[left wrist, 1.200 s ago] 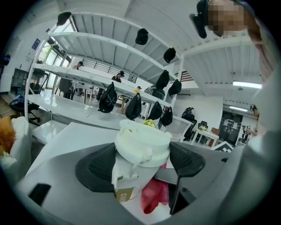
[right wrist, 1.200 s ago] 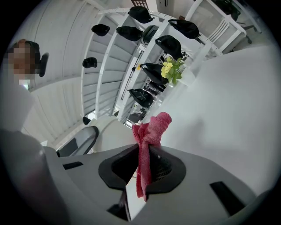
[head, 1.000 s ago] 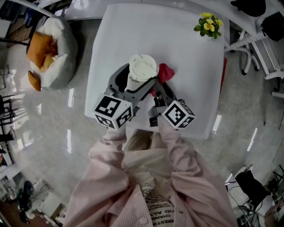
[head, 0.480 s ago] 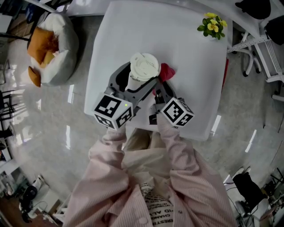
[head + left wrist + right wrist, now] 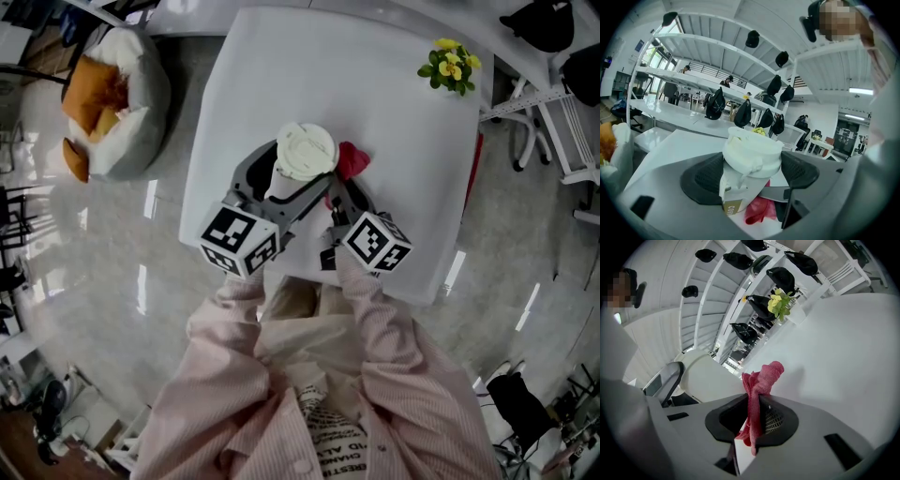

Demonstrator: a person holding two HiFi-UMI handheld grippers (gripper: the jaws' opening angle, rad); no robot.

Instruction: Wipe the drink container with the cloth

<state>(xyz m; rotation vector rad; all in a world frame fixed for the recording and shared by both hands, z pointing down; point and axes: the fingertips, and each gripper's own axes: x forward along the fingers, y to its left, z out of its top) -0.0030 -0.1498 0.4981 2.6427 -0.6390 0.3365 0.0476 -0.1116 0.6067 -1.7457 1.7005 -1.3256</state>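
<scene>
The left gripper point(image 5: 751, 174) is clamping the lidded paper cup point(image 5: 736, 190), the right gripper point(image 5: 752, 416) pinching the red cloth point(image 5: 764, 376). Harder squeezing may be risking a popped lid point(image 5: 752, 152).

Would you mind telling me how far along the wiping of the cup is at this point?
Done: the left tongs are clamped on the lidded cup, and the right tongs are shut on the red cloth. In hand: the cloth is at the cup's lower side, seemingly touching it. Left: how much is wiped doesn't show, so probably the rest of the wall.
</scene>
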